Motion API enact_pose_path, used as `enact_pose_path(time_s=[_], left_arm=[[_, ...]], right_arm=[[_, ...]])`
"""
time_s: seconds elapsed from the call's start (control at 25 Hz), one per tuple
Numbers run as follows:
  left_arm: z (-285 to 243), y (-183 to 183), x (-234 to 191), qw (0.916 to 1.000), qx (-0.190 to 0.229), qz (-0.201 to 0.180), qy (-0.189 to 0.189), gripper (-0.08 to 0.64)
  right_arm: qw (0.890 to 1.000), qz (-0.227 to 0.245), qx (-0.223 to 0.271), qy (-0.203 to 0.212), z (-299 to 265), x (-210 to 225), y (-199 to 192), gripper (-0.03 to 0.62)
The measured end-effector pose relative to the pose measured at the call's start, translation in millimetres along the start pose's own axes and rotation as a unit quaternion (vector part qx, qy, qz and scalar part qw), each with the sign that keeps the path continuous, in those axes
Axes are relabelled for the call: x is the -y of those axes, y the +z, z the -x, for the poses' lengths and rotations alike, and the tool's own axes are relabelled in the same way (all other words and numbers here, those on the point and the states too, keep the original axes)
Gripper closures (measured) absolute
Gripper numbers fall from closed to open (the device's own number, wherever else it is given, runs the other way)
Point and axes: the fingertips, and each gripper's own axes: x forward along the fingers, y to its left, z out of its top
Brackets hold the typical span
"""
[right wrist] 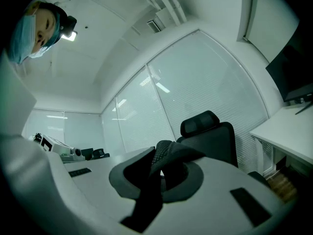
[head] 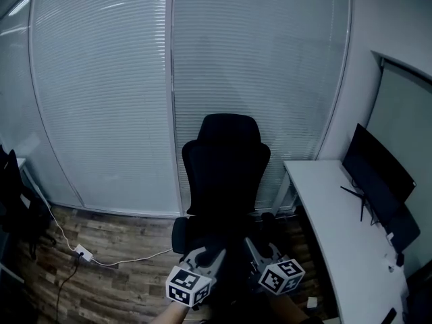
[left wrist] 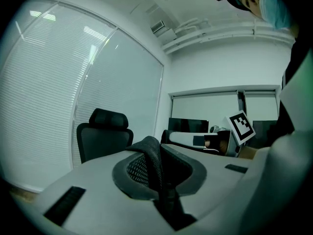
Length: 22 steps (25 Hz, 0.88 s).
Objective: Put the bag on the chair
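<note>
A black high-backed office chair (head: 226, 174) stands facing me before the blinds. Both grippers sit side by side low in the head view, just in front of its seat. My left gripper (head: 210, 254) is shut on a black mesh strap of the bag (left wrist: 152, 161), which loops up out of its jaws. My right gripper (head: 260, 252) is shut on another black strap (right wrist: 168, 153). The bag's body is hidden in the dark patch between and below the grippers. The chair (left wrist: 102, 136) shows beyond the left jaws, and the chair (right wrist: 210, 136) beyond the right jaws.
A white desk (head: 331, 228) with a dark monitor (head: 374, 174) runs along the right. On the wooden floor at the left lie a white power strip (head: 82, 253) and its cable. Another dark chair (head: 17, 208) stands at the far left. Blinds cover the glass wall behind.
</note>
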Motion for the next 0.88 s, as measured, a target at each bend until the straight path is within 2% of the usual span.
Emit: enact_pose_path(time_s=[0.48, 0.88], left_arm=[[-33.9, 35.0, -40.1, 0.9987, 0.038, -0.002, 0.032, 0.509], [-92.6, 43.0, -78.2, 0.9966, 0.038, 0.018, 0.071, 0.509]], right_arm=[[0.999, 0.021, 0.01, 0.034, -77.8, 27.1, 37.4, 0.532], [0.997, 0.016, -0.011, 0.079, -142.2, 78.4, 51.5, 0.532]])
